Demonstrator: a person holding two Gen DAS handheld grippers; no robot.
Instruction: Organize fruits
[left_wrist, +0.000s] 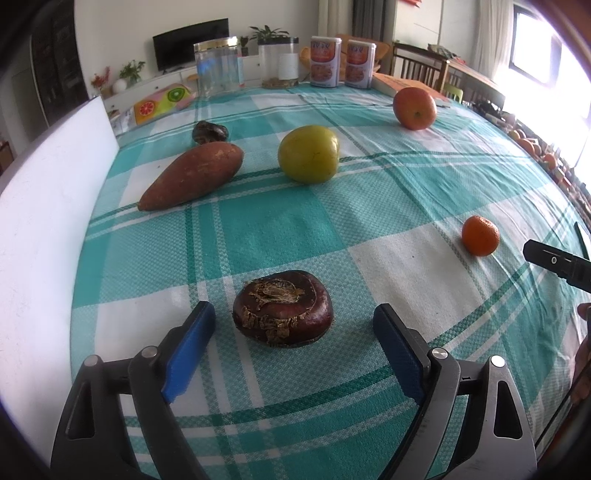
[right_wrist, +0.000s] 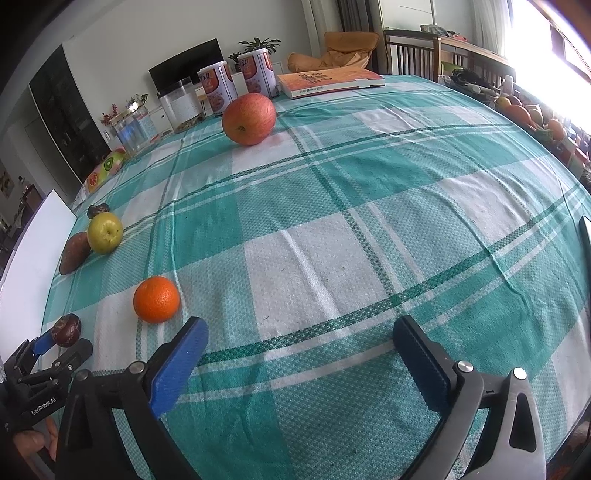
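Left wrist view showed the left tool (left_wrist: 293, 325) spread wide around a dark water chestnut (left_wrist: 283, 308) on the bench (left_wrist: 388, 184), pads not touching. It looked light, hard, flaky-skinned; its flanks suit gripping. Right wrist view alone showed the right tool (right_wrist: 299, 345) spread, empty, beside the orange (right_wrist: 156, 299).

The tablecloth (left_wrist: 295, 221) was checked teal and white with dark green lines. On it lay a yellow-green apple (left_wrist: 308, 154), with a red-orange apple (left_wrist: 414, 108) beyond it, a bright orange mandarin (left_wrist: 480, 236) nearer, a reddish-brown sweet potato (left_wrist: 192, 175) beside it, and a dark maroon water chestnut (left_wrist: 283, 307).
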